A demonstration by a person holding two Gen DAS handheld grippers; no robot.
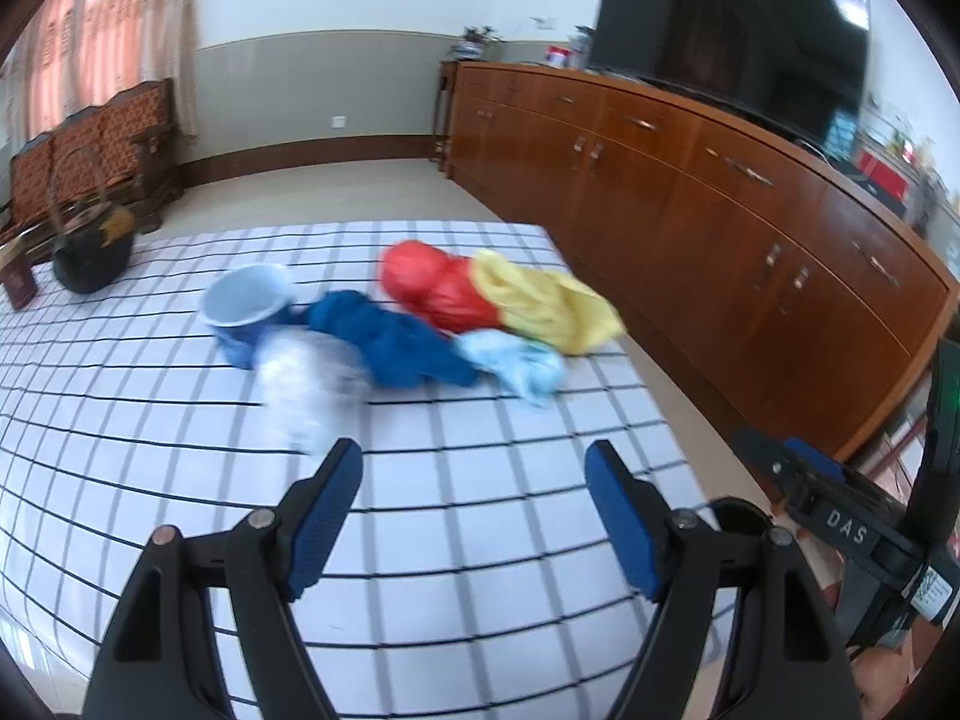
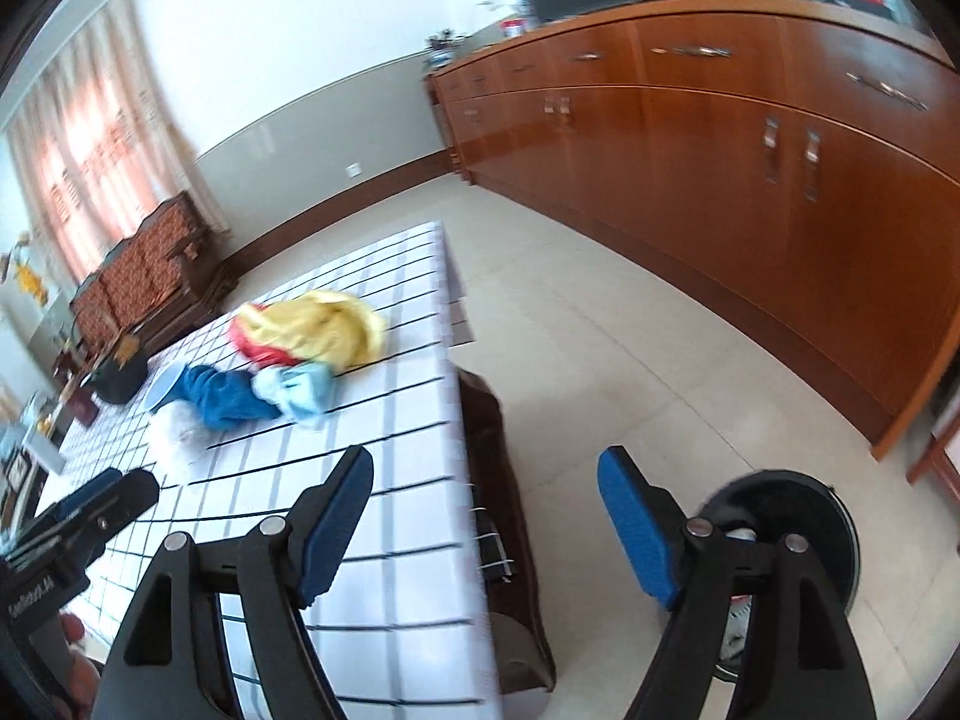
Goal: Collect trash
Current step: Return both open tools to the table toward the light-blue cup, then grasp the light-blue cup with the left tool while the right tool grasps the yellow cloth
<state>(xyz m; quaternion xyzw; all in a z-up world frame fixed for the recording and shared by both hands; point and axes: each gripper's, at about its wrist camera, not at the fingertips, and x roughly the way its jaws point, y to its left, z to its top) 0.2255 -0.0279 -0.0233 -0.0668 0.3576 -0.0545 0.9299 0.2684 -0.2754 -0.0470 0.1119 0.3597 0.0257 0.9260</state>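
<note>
On the checked tablecloth (image 1: 420, 510) lies a row of crumpled trash: a clear plastic wad (image 1: 306, 378), a dark blue bag (image 1: 396, 342), a red bag (image 1: 432, 285), a yellow bag (image 1: 540, 300) and a pale blue bag (image 1: 516, 363). A tipped blue cup (image 1: 246, 306) lies at their left. My left gripper (image 1: 474, 462) is open and empty, just short of the clear wad. My right gripper (image 2: 486, 468) is open and empty over the table's right edge; the pile shows ahead-left, with the yellow bag (image 2: 324, 324) and the dark blue bag (image 2: 222, 396). A black bin (image 2: 780, 516) stands on the floor under the right finger.
A black kettle (image 1: 90, 258) stands at the table's far left. A long wooden sideboard (image 1: 720, 210) with a TV (image 1: 732, 42) runs along the right. A wooden bench (image 1: 90, 144) is by the curtain. The other gripper (image 1: 840, 516) shows at the right.
</note>
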